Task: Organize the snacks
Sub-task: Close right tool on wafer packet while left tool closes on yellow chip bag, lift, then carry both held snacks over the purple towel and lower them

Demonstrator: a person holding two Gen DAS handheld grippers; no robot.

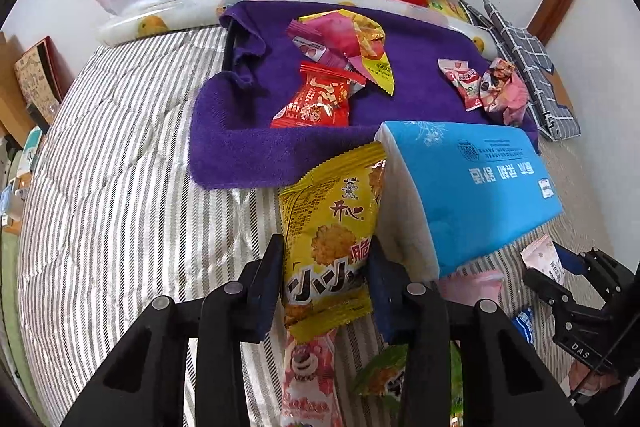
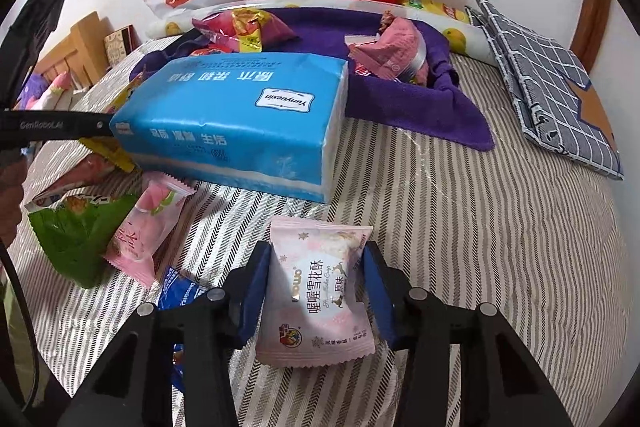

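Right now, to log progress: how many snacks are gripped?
2: a yellow packet in the left gripper, a pink packet in the right gripper. Nothing hidden in either.

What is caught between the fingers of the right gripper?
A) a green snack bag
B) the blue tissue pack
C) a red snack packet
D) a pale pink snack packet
D: in the right wrist view the right gripper has its fingers on both sides of the pale pink snack packet.

Below the left gripper, the pink bear packet runs off the bottom edge; a green packet hides behind its right finger.
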